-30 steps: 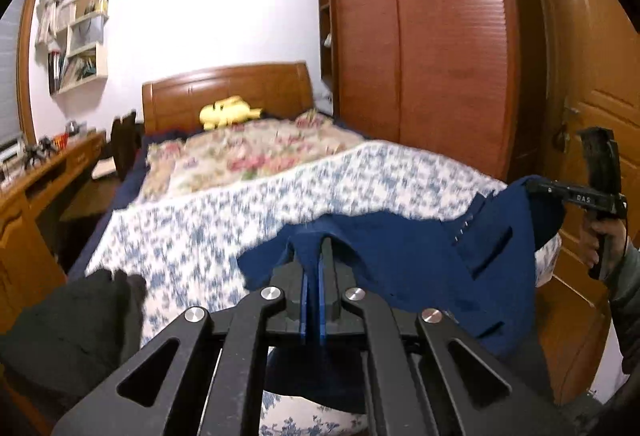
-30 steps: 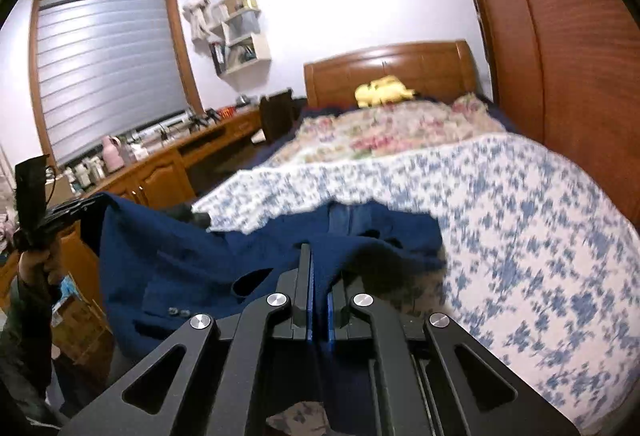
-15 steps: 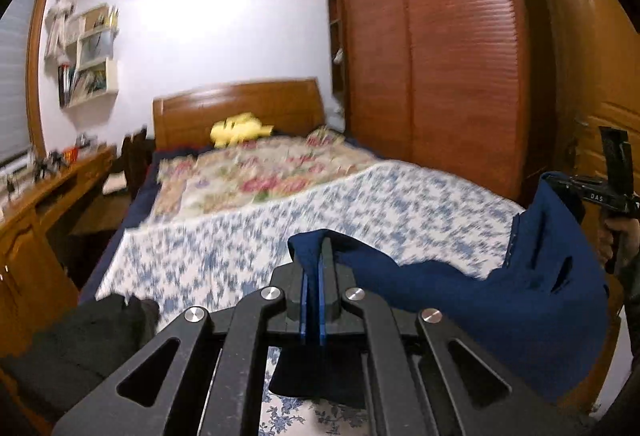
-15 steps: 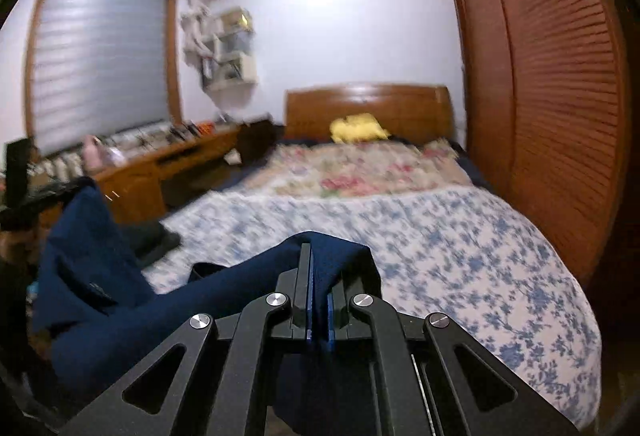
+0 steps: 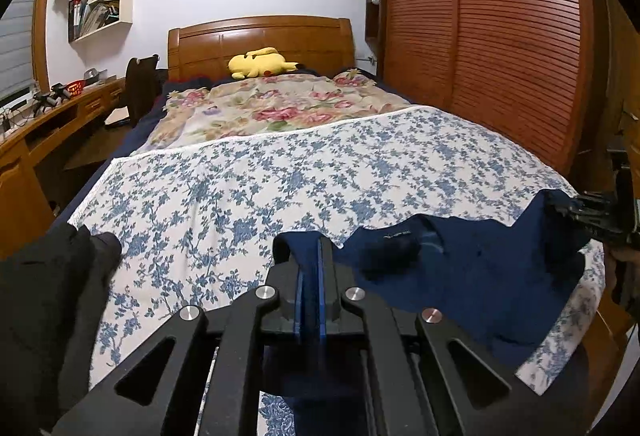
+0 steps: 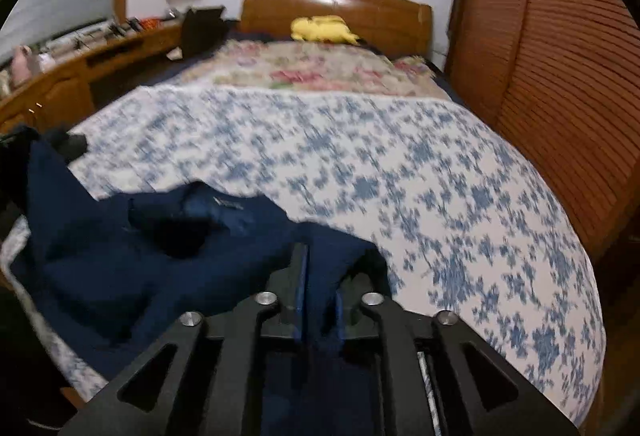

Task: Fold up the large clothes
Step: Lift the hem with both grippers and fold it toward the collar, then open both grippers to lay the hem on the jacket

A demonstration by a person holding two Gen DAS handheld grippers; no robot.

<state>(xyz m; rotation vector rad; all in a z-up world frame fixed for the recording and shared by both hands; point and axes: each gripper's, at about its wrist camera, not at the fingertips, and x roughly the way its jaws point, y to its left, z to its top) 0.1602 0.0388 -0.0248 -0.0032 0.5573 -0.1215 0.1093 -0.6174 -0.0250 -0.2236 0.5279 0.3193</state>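
A navy blue garment (image 5: 460,276) lies spread across the foot of the bed, on the blue-flowered white bedspread (image 5: 280,188). My left gripper (image 5: 310,256) is shut on a fold at the garment's left edge, low over the bedspread. The right gripper (image 5: 592,212) shows at the garment's far right corner. In the blurred right wrist view, my right gripper (image 6: 328,272) has its jaws opening, with a gap between the pads and navy fabric (image 6: 140,256) still lying between them. The cloth under both grippers' frames is hidden.
A black garment (image 5: 52,296) lies at the bed's near left corner. Further up the bed are a flowered quilt (image 5: 272,108) and a yellow plush toy (image 5: 260,62) by the headboard. A wooden desk (image 5: 60,116) runs along the left; a slatted wardrobe (image 5: 500,36) stands to the right.
Both grippers came down toward the bed, and the navy garment went from hanging between them to lying on the bedspread. The right jaws have parted; the left stay shut.
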